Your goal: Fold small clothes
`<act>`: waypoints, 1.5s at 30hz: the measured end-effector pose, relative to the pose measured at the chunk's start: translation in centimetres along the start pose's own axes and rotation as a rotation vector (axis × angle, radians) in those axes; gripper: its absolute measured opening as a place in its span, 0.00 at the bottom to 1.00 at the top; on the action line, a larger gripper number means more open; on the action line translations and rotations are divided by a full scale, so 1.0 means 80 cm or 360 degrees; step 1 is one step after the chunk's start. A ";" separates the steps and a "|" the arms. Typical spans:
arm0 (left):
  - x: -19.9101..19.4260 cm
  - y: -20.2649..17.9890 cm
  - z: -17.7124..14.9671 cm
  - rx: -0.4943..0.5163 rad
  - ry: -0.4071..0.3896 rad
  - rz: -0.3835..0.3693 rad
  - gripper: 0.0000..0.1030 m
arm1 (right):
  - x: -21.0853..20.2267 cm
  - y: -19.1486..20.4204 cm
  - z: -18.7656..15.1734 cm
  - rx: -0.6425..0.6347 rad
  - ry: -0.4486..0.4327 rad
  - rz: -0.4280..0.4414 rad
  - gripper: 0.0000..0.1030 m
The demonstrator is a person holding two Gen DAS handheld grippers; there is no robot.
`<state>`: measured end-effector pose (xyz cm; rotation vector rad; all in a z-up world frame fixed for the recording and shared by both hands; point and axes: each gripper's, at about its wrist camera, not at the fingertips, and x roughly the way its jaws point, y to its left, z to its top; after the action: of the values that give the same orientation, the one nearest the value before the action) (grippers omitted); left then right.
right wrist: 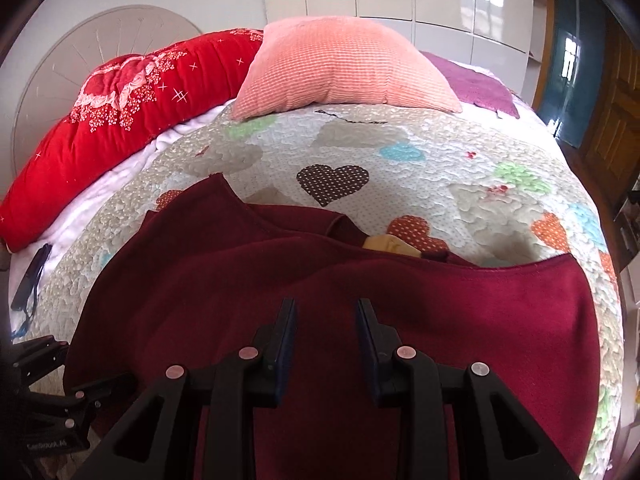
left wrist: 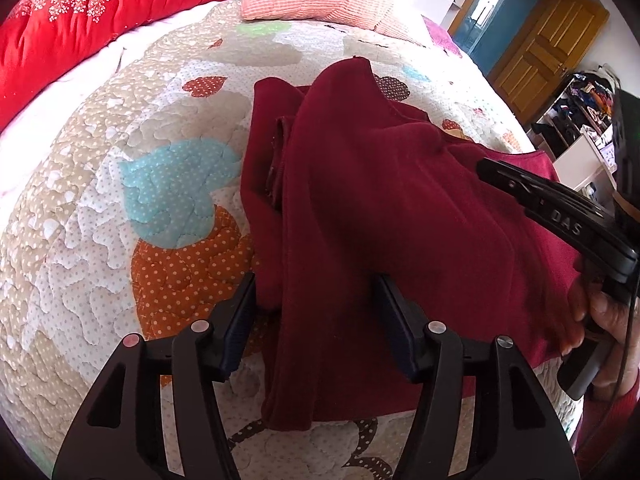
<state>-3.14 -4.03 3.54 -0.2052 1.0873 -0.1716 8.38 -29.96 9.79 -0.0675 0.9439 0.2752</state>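
Garment (left wrist: 400, 208) edge between left gripper (left wrist: 316, 312) fingers, seemingly ungripped

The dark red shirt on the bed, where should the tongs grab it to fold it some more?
Probably the folded strip of the dark red shirt that runs between the left tongs, coming from the near edge. That strip sits raised in a ridge above the heart quilt, so open tongs can close around it. The right tongs hover open over flatter cloth, which is harder to pinch.

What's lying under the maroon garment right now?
The maroon garment lies on the heart-patterned quilt. A small tan patch peeks out at its far edge; what it is cannot be told. Anything else beneath is covered.
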 end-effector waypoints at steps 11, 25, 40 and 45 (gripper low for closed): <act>-0.001 -0.001 -0.002 0.0017 -0.0025 0.0034 0.63 | 0.002 -0.037 -0.012 0.0037 0.0071 -0.0097 0.32; 0.000 0.002 0.000 0.0014 -0.0030 0.0020 0.64 | -0.015 -0.050 -0.012 0.0114 0.0048 -0.0088 0.46; 0.000 0.012 -0.007 -0.0057 -0.0052 -0.0050 0.69 | 0.018 0.049 0.052 0.0054 -0.0018 0.0284 0.47; -0.001 0.012 -0.012 -0.0057 -0.0080 -0.0054 0.69 | 0.060 0.087 0.077 0.0131 0.0138 0.0439 0.49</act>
<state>-3.99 -3.17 2.97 -0.2589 1.0382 -0.1767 14.04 -21.18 9.97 0.1284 1.0506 0.4910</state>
